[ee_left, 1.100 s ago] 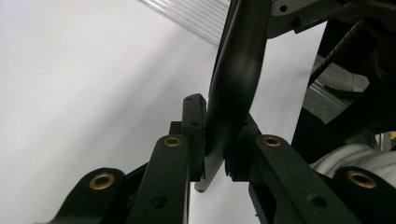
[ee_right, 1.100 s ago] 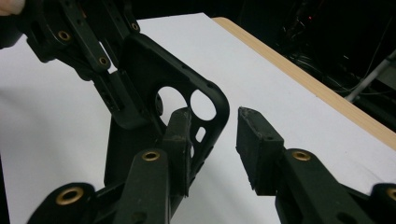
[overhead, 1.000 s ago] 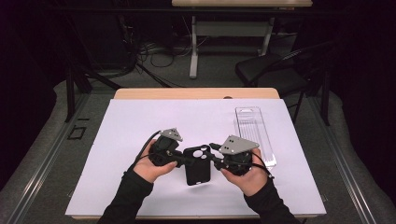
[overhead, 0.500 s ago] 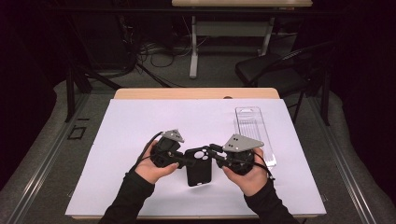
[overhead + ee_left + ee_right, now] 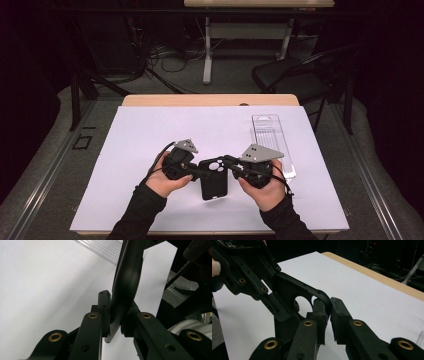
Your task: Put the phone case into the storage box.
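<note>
the black phone case (image 5: 214,179) is clamped at its left edge by the left gripper (image 5: 196,171). its upper right corner is pinched by the right gripper (image 5: 229,162). a clear plastic tray (image 5: 272,142) is seen well right of the case.

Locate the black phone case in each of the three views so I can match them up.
High view: the black phone case sits low centre, between the two hand-held grippers.
Left gripper view: seen edge-on, rising from between the jaws to the top edge.
Right gripper view: left of centre, camera cut-out facing the lens, its corner between the jaws.
Shared landmark: the white table cover.
</note>
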`<state>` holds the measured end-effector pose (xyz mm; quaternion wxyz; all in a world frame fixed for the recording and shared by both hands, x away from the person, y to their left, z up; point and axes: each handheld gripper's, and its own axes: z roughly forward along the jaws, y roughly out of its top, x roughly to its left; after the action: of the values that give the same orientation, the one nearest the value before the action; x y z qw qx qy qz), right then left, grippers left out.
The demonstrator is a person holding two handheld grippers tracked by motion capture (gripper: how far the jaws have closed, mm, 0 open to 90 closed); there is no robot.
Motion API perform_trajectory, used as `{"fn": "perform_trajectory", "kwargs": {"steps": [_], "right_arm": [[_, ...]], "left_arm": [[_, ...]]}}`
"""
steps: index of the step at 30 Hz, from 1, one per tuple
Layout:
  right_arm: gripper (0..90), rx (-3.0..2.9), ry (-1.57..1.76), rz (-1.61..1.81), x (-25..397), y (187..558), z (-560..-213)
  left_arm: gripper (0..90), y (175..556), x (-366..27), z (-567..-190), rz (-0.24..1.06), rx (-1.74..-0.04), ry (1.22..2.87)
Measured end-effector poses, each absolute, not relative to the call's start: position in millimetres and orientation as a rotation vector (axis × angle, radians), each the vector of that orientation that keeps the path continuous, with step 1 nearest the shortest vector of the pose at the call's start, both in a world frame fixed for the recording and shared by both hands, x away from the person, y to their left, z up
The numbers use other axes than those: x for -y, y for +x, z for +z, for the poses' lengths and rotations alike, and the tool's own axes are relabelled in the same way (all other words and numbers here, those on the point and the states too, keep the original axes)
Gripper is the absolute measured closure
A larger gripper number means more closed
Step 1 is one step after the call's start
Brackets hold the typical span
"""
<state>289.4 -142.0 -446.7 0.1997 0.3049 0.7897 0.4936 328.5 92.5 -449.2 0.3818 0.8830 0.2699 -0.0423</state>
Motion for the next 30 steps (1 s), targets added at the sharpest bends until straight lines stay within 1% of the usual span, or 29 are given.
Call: {"fn": "perform_trajectory", "kwargs": {"steps": [30], "right_arm": [[84.2,-2.174,0.917,1.363,141.8,285.1,-447.2]], "left_arm": [[81.0,327.9,-89.4,-452.7,-0.116,-0.689,2.237]]}}
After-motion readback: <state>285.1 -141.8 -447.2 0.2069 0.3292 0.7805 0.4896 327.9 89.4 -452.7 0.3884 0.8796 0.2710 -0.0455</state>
